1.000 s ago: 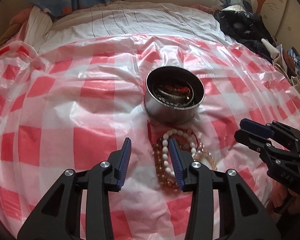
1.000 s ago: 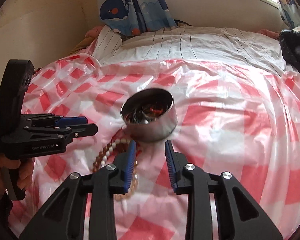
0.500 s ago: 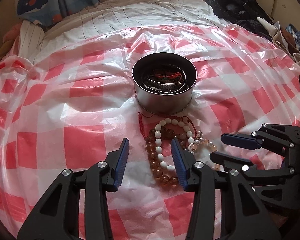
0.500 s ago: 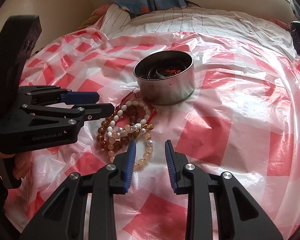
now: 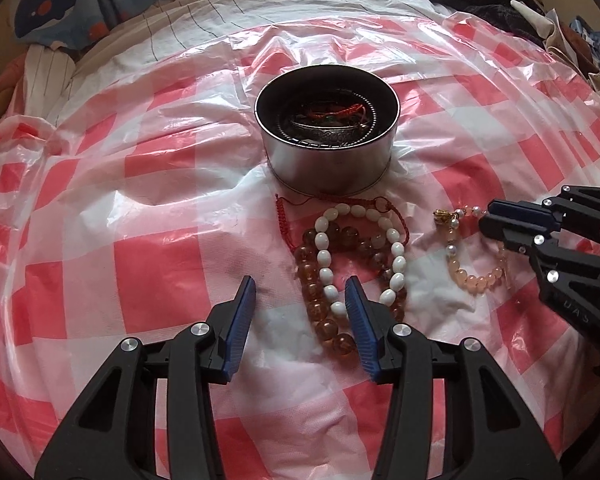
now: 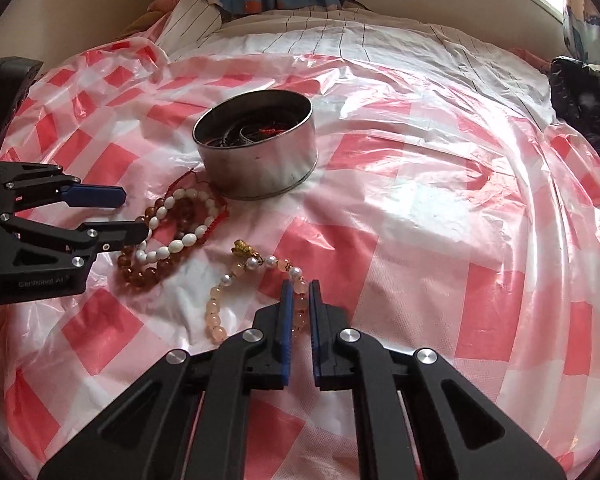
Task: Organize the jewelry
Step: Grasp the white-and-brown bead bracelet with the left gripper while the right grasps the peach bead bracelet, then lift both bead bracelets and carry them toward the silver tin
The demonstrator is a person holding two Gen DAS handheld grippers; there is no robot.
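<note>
Bed covered by a glossy red-and-white checked plastic sheet (image 5: pixel 140 264); striped white bedding beyond it. Near the middle of the sheet stands a round silver metal tin (image 5: pixel 327 160), lid off, already holding a metal bangle and some red cord. Just in front of the tin lies a heap: a large amber-brown bead bracelet (image 5: pixel 320 320), a white oval-bead bracelet (image 5: pixel 324 258) across it, and a thin red braided cord (image 5: pixel 282 220) at the tin's foot. Apart from the heap, on the right-hand side, lies a pale pink bead bracelet with small pearls and a gold charm (image 6: pixel 228 300). Right hand-held gripper (image 6: pixel 299 292): jaws have just been closing, now narrow, with one strand of the pink bracelet between the blue pads; judged clamped on the beads, though the contact itself is hard to make out. The strand runs along the fingers, loop trailing toward the heap. Left hand-held gripper (image 5: pixel 300 300): released, jaws half spread, right pad over the heap's near edge, nothing held. Judgement: the right hand is the nearer; the tin lies ahead and left of it, so lift, then carry that way.
</note>
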